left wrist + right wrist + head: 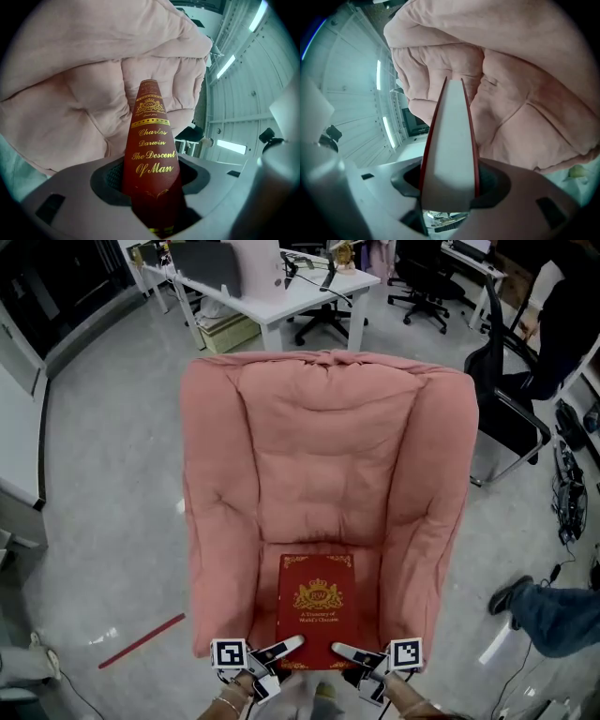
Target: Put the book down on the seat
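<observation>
A red hardback book with a gold crest and gold lettering [318,610] lies flat, cover up, at the front edge of the seat of a pink padded fabric armchair [328,456], midway between the two side cushions and with its far edge toward the backrest. From the head view it appears to rest on the cushion, though contact under it cannot be confirmed. The left gripper [284,649] clamps the book's near left corner; its own view shows the jaws clenched on the spine, where the gold title runs upward. The right gripper [351,652] clamps the near right corner, and its own view shows the jaws pressed on both covers with the white page block between them. The person's hands sit just behind the grippers at the seat's front edge. Beyond the backrest stand a white desk [281,296] and a black office chair [511,399] on the grey floor [103,474].
</observation>
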`<state>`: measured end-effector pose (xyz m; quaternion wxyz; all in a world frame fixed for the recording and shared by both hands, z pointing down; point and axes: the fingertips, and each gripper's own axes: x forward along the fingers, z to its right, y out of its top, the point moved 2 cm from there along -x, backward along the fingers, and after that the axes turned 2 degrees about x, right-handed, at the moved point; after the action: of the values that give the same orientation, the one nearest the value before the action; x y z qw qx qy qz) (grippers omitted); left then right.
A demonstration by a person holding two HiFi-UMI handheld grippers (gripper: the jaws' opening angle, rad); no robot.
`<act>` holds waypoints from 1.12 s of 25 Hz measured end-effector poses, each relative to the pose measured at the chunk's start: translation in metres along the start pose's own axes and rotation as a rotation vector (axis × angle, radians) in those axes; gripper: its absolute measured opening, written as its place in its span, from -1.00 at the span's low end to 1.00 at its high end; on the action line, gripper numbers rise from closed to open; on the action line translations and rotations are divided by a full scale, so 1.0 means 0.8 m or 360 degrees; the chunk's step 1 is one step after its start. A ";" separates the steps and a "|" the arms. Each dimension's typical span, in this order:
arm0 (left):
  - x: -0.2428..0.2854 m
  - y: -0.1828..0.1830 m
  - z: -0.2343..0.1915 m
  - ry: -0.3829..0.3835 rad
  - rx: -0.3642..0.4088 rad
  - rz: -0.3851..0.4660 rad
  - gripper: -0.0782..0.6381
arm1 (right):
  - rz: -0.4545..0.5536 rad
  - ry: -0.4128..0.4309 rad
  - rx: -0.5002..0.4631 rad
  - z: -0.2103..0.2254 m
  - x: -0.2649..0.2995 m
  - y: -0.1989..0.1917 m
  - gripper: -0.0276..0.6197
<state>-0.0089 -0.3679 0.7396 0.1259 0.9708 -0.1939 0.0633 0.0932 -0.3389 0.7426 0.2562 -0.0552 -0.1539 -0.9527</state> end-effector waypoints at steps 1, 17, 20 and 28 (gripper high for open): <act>0.002 0.003 -0.007 0.0009 0.0001 0.0004 -0.11 | 0.0002 -0.0005 0.0001 0.005 0.002 0.004 -0.13; 0.031 0.038 -0.088 0.0074 -0.0088 0.0026 -0.11 | 0.0101 -0.0091 0.0027 0.081 0.019 0.048 -0.13; 0.036 0.040 -0.101 0.0084 -0.0097 0.0018 -0.11 | 0.0146 -0.0118 0.0017 0.090 0.021 0.054 -0.12; 0.043 0.036 -0.121 0.0121 -0.0056 -0.0042 -0.11 | 0.0157 -0.0251 -0.0059 0.117 0.023 0.057 -0.03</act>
<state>0.0042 -0.3799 0.8449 0.1512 0.9678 -0.1774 0.0949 0.1028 -0.3550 0.8469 0.2889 -0.1423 -0.1530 -0.9343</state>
